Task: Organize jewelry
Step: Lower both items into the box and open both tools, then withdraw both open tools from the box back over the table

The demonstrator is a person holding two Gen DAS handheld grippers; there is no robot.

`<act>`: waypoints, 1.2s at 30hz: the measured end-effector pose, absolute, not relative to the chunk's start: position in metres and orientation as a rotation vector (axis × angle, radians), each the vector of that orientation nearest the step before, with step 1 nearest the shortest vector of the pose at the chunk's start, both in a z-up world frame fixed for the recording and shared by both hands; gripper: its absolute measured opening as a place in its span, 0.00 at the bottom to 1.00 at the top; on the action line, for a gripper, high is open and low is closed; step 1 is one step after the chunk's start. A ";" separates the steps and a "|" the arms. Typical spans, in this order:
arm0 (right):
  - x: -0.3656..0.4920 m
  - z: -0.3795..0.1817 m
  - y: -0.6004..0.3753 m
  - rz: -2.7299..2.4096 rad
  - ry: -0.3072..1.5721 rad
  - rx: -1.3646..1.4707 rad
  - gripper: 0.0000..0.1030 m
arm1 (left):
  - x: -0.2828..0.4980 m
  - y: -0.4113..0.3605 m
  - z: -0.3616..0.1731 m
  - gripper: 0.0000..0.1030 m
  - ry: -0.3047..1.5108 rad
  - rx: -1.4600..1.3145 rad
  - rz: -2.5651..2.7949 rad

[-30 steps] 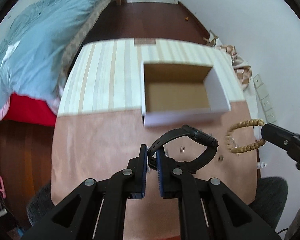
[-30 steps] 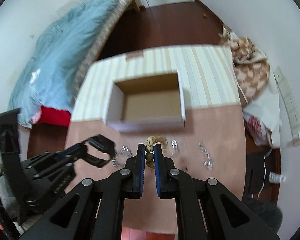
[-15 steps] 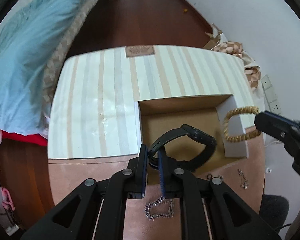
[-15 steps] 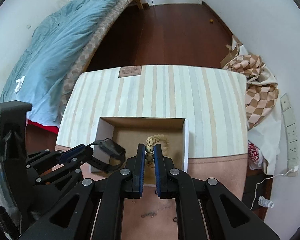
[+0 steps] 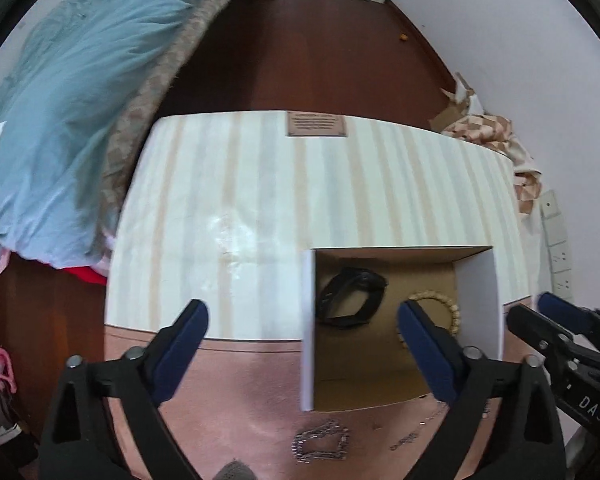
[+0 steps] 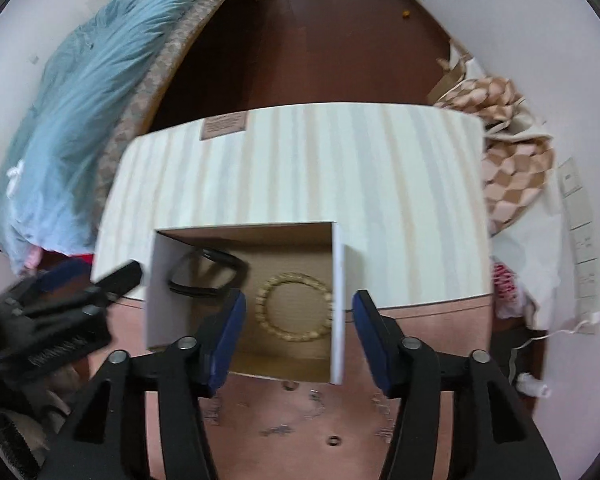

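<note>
An open white cardboard box (image 5: 478,300) (image 6: 338,300) stands on the table. Inside it lie a black watch (image 5: 350,298) (image 6: 208,270) on the left and a beaded bracelet (image 5: 444,308) (image 6: 294,306) on the right. My left gripper (image 5: 302,326) is wide open and empty, just in front of the box's left wall. My right gripper (image 6: 298,316) is wide open and empty, above the box's near edge and the bracelet. A silver chain (image 5: 320,446) lies on the pink mat near me.
The table has a striped cloth (image 5: 260,184) at the back and a pink mat (image 5: 228,392) in front with small rings and earrings (image 6: 332,440). A bed with a blue duvet (image 5: 60,100) is on the left. Bags (image 6: 508,160) lie by the right wall.
Both grippers opened. The watch dropped from the left gripper and the bracelet from the right gripper; both now lie in the box.
</note>
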State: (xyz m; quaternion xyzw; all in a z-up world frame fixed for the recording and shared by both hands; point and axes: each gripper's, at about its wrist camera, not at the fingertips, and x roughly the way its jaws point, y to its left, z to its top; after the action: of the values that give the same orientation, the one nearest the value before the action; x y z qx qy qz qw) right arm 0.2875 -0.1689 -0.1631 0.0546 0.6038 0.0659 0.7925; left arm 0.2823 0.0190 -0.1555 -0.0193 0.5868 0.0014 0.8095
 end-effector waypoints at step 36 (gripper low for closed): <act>0.162 -0.083 -0.168 -0.024 1.034 -0.043 0.97 | 0.151 0.017 -0.080 1.00 1.008 0.007 0.088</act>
State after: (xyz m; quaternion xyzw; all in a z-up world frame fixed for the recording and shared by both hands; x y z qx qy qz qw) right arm 0.1620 -0.1676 -0.0834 -0.0204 0.4944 -0.0115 0.8689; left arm 0.1509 0.0174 -0.0801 0.0031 0.4828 0.0420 0.8747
